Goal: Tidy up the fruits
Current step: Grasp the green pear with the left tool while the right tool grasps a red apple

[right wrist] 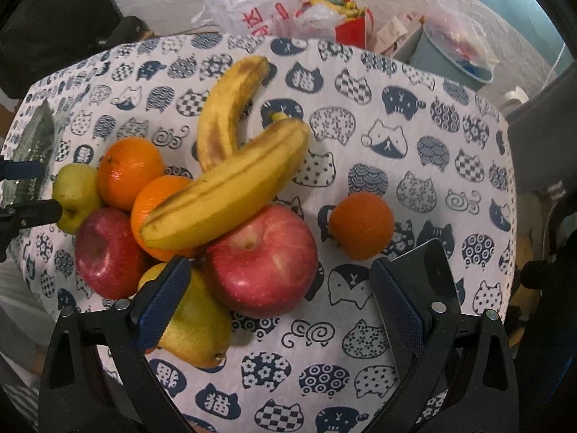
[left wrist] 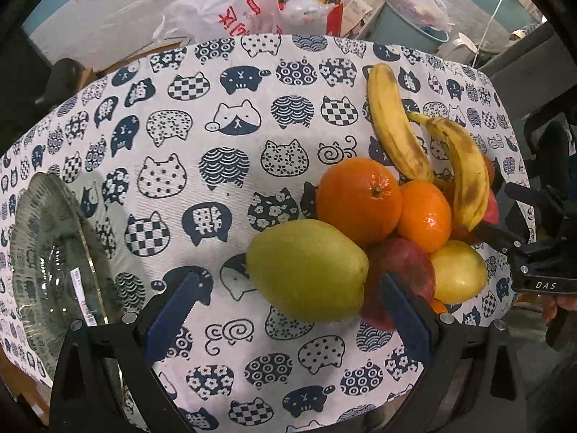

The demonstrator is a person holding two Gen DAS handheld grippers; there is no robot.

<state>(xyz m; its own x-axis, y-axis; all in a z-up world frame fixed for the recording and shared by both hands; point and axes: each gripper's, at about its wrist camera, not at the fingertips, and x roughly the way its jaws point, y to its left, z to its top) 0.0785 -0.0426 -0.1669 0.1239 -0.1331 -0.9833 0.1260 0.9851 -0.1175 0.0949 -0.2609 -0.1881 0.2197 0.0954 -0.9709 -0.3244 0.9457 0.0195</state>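
A pile of fruit lies on the cat-print tablecloth (left wrist: 223, 166). In the left wrist view a green pear (left wrist: 306, 270) lies between the open fingers of my left gripper (left wrist: 288, 303), untouched. Beside it are two oranges (left wrist: 360, 200), a red apple (left wrist: 400, 274), a yellow pear (left wrist: 458, 274) and two bananas (left wrist: 396, 126). In the right wrist view my right gripper (right wrist: 281, 296) is open around a large red apple (right wrist: 265, 259), with a banana (right wrist: 230, 189) lying over it. A lone orange (right wrist: 360, 225) sits to the right. A glass bowl (left wrist: 47, 259) stands at the left.
Plastic bags (left wrist: 223, 7), boxes and a grey bin (left wrist: 414, 29) sit behind the table's far edge. The right gripper's body (left wrist: 541, 252) shows at the right edge of the left wrist view. The left gripper's fingers (right wrist: 32, 213) show at the left of the right wrist view.
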